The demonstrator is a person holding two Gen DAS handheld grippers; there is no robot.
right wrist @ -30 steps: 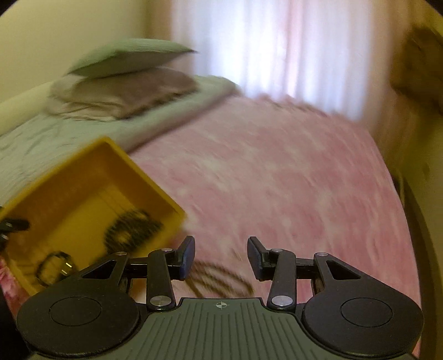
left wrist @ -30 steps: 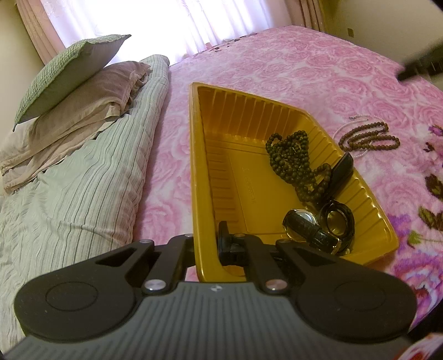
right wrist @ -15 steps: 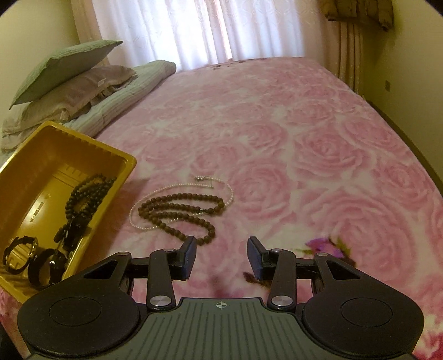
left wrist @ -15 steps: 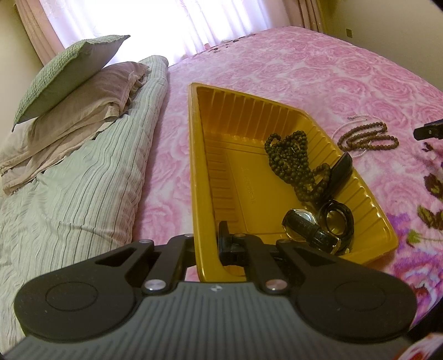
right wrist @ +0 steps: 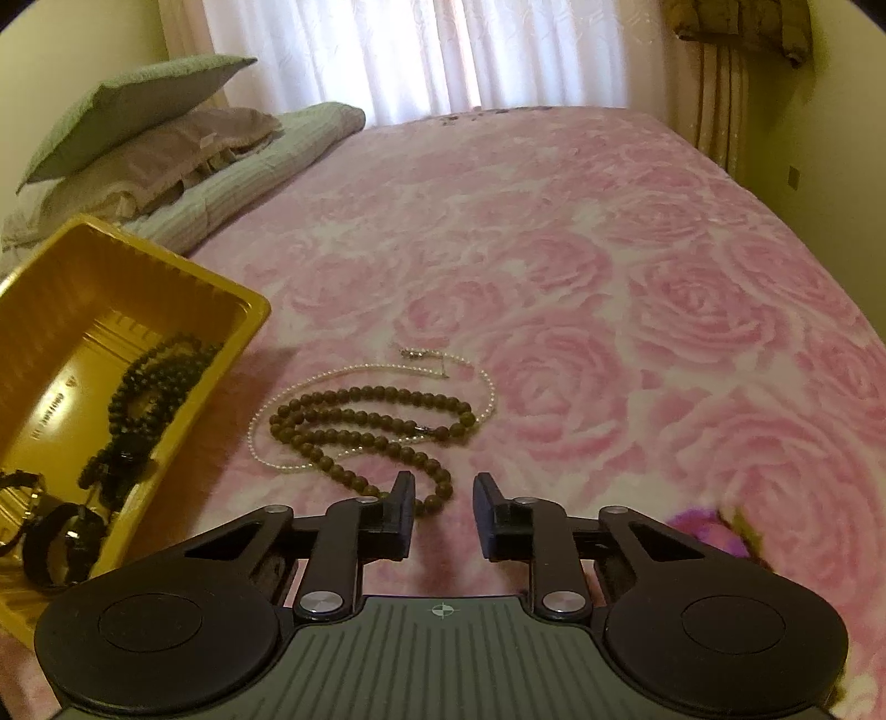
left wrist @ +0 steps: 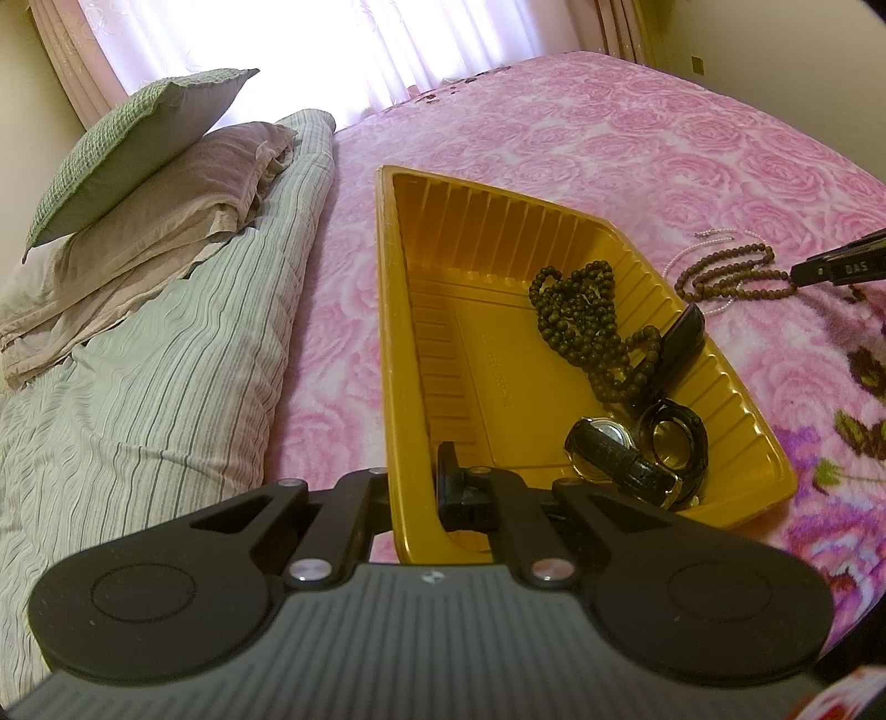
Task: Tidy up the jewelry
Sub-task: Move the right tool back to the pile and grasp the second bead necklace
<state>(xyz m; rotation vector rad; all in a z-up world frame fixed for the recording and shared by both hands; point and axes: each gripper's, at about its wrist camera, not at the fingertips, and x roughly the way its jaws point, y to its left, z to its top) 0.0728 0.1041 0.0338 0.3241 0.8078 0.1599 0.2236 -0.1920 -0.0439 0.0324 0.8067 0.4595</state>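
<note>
A yellow plastic tray lies on the pink rose bedspread. It holds a dark bead necklace and black watches. My left gripper is shut on the tray's near rim. A brown bead necklace and a thin pearl necklace lie on the bedspread right of the tray; they also show in the left wrist view. My right gripper is open and empty, just short of the brown beads. Its tip shows in the left wrist view.
Stacked pillows and a striped green quilt lie left of the tray. Curtains hang behind the bed. The bed's right edge drops to a wall.
My right gripper has swung from over the tray to the loose necklaces and come closer to them, still open. The left gripper and tray have not moved.
</note>
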